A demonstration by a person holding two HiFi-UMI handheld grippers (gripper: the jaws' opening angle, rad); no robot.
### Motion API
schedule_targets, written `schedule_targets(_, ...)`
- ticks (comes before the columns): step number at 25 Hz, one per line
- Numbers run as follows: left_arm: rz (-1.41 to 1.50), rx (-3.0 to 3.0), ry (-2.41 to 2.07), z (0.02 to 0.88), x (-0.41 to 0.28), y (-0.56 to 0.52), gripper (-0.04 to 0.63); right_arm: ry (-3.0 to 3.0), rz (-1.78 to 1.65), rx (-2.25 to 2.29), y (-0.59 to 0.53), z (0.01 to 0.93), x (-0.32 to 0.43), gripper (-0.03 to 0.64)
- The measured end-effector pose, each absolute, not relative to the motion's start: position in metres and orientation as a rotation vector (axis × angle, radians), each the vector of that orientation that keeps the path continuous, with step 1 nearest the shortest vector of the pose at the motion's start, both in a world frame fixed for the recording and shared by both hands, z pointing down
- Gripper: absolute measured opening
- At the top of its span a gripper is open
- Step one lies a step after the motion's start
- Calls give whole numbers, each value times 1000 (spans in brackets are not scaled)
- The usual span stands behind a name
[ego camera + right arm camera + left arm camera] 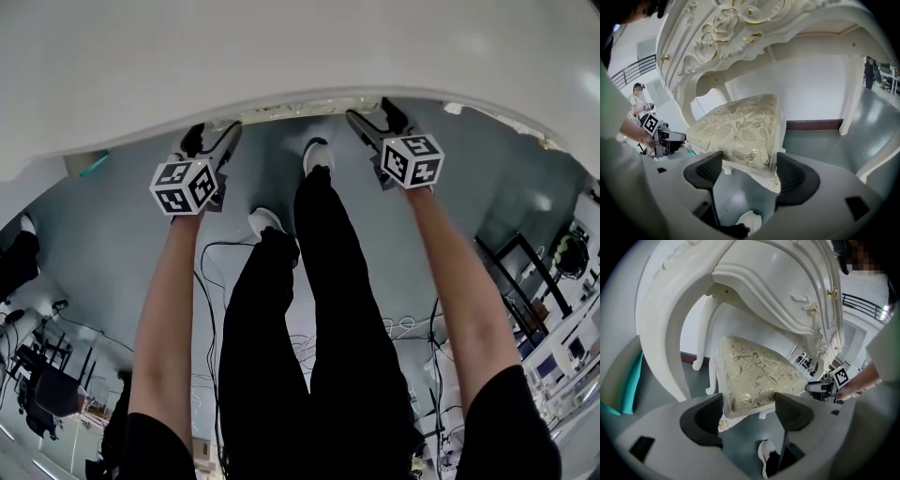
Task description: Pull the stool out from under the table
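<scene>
The stool has a gold floral cushion and a white frame, and it stands under the white carved table. In the head view only a pale strip of the stool shows below the table's rim. My left gripper holds one front corner of the seat, a jaw pressed on each side. My right gripper clasps the other front corner of the stool the same way. From above, the left gripper and right gripper reach under the rim.
White table legs stand behind and beside the stool. A teal object sits at the left. The person's white shoes are on the grey floor between the grippers. Cables and equipment lie behind.
</scene>
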State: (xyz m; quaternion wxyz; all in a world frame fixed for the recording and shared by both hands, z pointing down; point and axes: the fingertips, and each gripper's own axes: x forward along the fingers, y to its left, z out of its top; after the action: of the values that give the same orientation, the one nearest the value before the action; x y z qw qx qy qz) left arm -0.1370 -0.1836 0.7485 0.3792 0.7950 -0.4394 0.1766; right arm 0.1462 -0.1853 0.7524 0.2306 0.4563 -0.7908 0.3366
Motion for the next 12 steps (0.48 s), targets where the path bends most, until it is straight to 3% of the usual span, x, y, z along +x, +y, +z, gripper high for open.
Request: schedule_targets(12,505,2033,-1089,752,-137,-138,364,-2135,954,1290,-129,757,147,364)
